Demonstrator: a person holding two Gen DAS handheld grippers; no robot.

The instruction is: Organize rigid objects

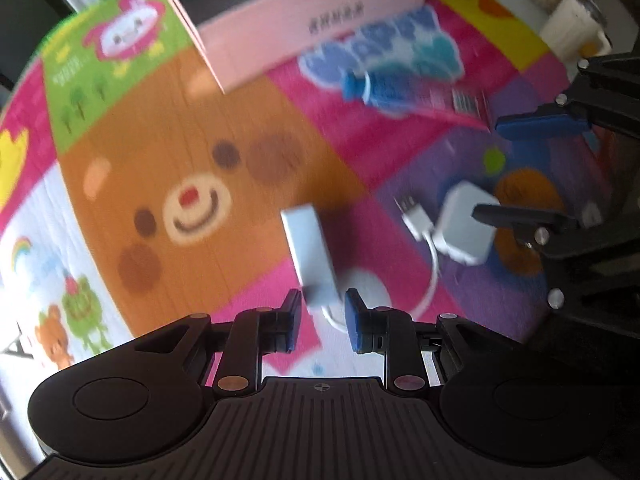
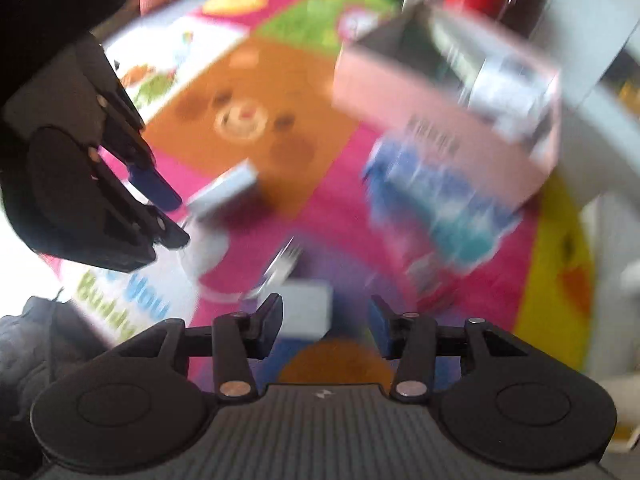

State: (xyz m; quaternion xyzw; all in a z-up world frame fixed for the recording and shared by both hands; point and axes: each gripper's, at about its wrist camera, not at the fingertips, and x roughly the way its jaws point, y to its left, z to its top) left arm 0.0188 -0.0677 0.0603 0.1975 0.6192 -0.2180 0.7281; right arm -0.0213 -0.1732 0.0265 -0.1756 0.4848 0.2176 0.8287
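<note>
On a cartoon play mat [image 1: 168, 152], the left gripper [image 1: 322, 316] pinches a white adapter [image 1: 310, 252]; the right gripper [image 2: 326, 322] grips its charger block [image 2: 306, 312]. A tube [image 1: 400, 92] lies outside the pink box [image 1: 304, 36] at the mat's far edge, partly filled.

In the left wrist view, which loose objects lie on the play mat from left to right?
White rectangular adapter between the left gripper's jaws → white USB plug → white square charger at the right gripper. The blue-capped tube lies farther away.
</note>
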